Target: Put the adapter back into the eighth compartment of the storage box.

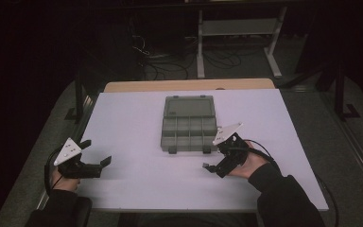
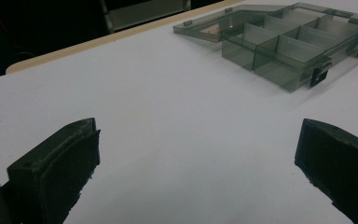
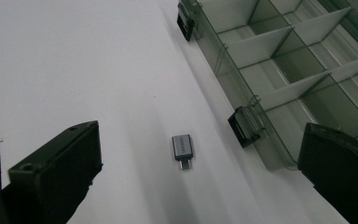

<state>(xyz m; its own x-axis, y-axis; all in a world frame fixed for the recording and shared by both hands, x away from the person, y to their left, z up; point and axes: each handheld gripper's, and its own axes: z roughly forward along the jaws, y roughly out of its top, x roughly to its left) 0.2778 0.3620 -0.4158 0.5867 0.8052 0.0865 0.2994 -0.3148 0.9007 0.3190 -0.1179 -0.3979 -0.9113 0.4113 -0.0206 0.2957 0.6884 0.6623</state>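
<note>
A small silver USB adapter [image 3: 182, 150] lies flat on the white table [image 3: 74, 70], just in front of the clear grey compartment box [image 3: 279, 70]. My right gripper [image 3: 198, 177] is open, its jaws standing wide on either side of the adapter without touching it. In the high view the box [image 1: 189, 124] sits at the table's middle with its lid folded back, and my right gripper [image 1: 215, 156] is at its front right corner. My left gripper [image 1: 97, 152] hovers open near the table's left edge, holding nothing; its own view shows the box [image 2: 289, 42] far off.
The box's compartments look empty, and two black latches [image 3: 244, 126] stick out along its front edge. A wooden tabletop edge [image 1: 189, 85] shows behind the white board. A metal stand [image 1: 236, 38] and cables lie on the dark floor beyond.
</note>
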